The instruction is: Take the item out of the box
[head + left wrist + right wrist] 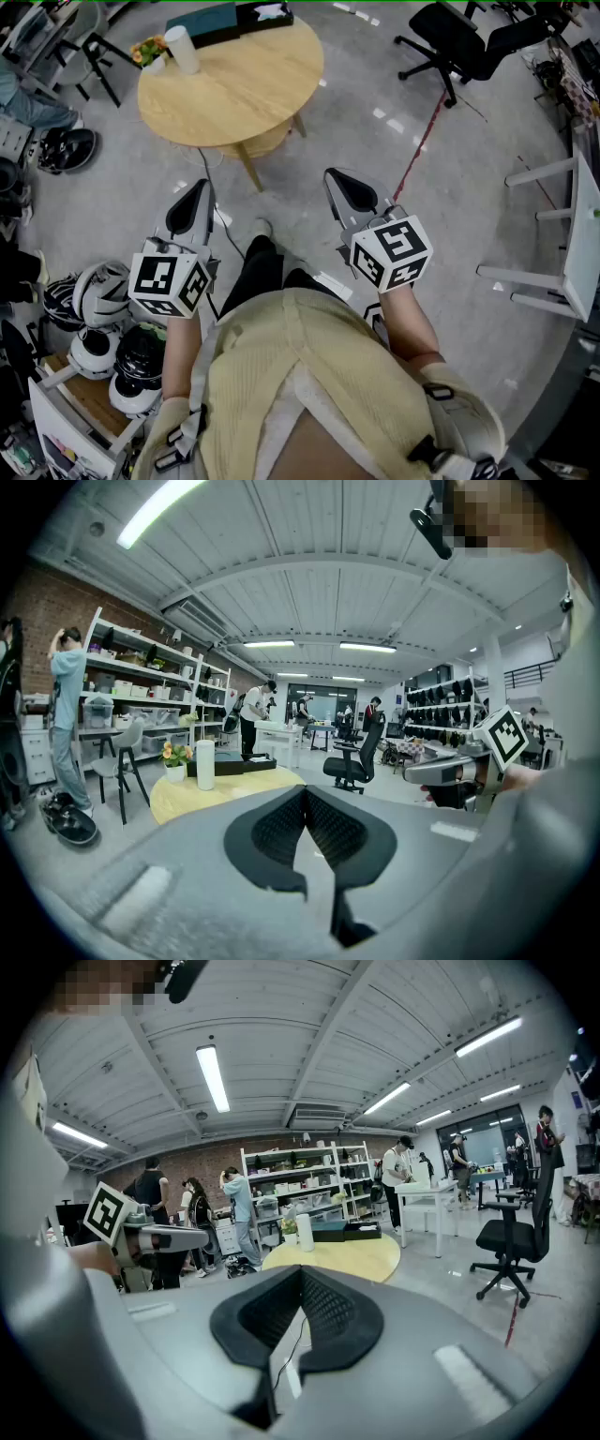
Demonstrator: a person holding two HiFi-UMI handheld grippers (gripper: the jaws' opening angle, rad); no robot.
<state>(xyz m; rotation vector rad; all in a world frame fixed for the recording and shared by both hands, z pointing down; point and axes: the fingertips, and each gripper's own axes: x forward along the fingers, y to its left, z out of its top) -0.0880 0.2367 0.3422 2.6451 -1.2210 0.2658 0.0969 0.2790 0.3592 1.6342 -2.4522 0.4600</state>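
Left tongs (306, 789) closed, empty — round table (187, 799) ahead

I see grey on both the left gripper (197, 192) and the right gripper (339, 181), with black, mesh-patterned pads (272, 832). The left cube (169, 281) and the right cube (392, 251) are white with black square markers. The round table (234, 94) is pale wood. At its far edge the box (230, 21) is dark teal and black, the roll (182, 49) is white and the flowers (148, 49) are orange and yellow. A red line (424, 141) crosses the grey floor (356, 141). The person's top (309, 375) is pale yellow and ribbed.
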